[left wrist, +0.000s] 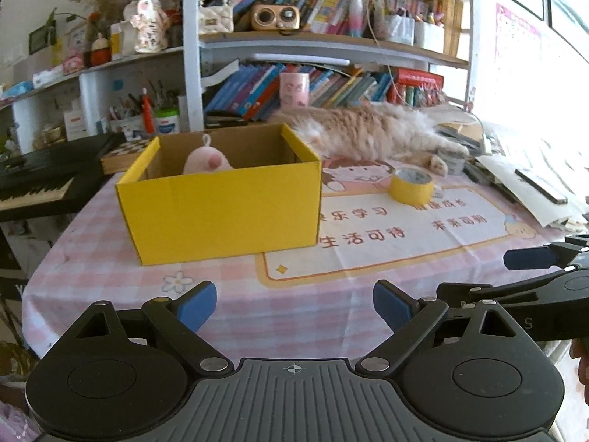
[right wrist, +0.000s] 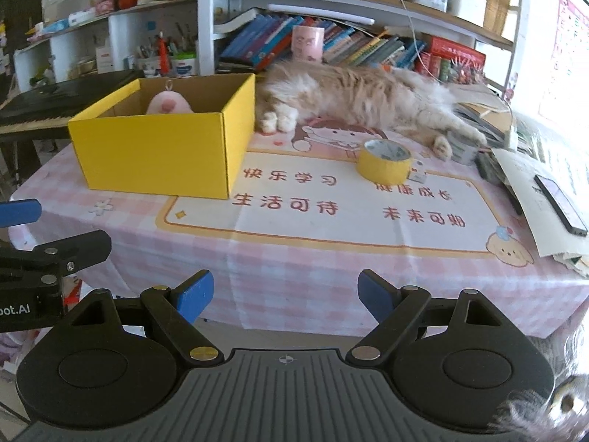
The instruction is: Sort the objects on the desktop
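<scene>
Both grippers hover off the near edge of the surface (right wrist: 294, 258), fingers apart, nothing between them. Left gripper (left wrist: 294, 305) faces the box; right gripper (right wrist: 285, 294) faces the middle of the mat.

Task items as they lie:
- Yellow box (left wrist: 224, 213), open top, toward the left side of the surface, just beside the mat's left border.
- Tape roll (right wrist: 384, 164), yellow, lying flat on the mat, right of the box and well apart from it, toward the far edge.
- Small white item (right wrist: 418, 175) touching or just beside the roll on its right; too small to identify.

Step in hand, as judged: reach for the tape with your right gripper, since it sits on that side.
- Come down over the roll with the fingers spread wider than it, or put one finger into the core and one outside the wall; the wall grip looks more secure.
- A cat (right wrist: 368, 99) lies along the far edge, one paw near the roll. Approach from the near side and keep low and slow.
- Avoid nudging the small item when closing.
- Phone (right wrist: 559, 202) and papers crowd the right edge; stay clear.

Containers:
- Box holds one pink plush (left wrist: 208, 162) with a hanging loop, against the far wall. Rest of the interior is hidden by the near wall.
</scene>
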{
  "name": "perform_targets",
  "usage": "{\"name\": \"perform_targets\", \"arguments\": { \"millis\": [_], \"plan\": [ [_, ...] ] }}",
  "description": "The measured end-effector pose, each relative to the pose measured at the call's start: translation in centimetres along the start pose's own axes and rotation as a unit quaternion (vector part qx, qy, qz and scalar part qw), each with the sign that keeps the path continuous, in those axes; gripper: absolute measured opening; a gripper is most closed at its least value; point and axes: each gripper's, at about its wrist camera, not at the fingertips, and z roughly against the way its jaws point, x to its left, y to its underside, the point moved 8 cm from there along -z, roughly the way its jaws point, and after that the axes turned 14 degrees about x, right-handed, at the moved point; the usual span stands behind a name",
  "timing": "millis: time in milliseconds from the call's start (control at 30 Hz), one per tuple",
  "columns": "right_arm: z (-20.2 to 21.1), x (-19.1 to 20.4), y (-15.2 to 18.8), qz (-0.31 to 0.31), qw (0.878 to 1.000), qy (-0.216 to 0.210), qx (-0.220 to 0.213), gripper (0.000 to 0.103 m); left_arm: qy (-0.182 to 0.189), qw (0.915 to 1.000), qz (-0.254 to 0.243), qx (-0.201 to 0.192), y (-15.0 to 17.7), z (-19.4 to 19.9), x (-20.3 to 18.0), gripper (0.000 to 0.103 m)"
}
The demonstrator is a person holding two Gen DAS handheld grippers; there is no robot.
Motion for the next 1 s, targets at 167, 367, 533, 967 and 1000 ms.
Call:
{"name": "perform_targets", "arguments": {
  "millis": [167, 367, 533, 967, 1000],
  "plan": [
    [-0.4, -0.7, 0.0, -0.007, 1.0, -0.001, 0.005, 0.084, -0.001, 0.9999, -0.006, 0.008, -0.2, -0.6, -0.7, 0.094],
    [-1.1, -1.8, -0.6, -0.009, 1.0, -0.001, 0.01, 0.084, 0.001, 0.9998, -0.011, 0.015, -0.8, -1.6, -1.7, 0.094],
    [-1.9, -3.2, -1.5, -0.011, 1.0, 0.0, 0.016, 0.084, 0.003, 0.9998, -0.013, 0.011, -2.3, -2.7, -2.7, 0.094],
    [-3.4, -9.9, -4.2, -0.029, 0.999, 0.034, 0.017, 0.084, 0.042, 0.9982, -0.042, 0.01, -6.6, -7.1, -8.9, 0.094],
    [-3.6, -10.4, -4.4, -0.03, 0.999, 0.037, 0.018, 0.084, 0.046, 0.9979, -0.044, 0.011, -6.9, -7.6, -9.4, 0.094]
  ]
}}
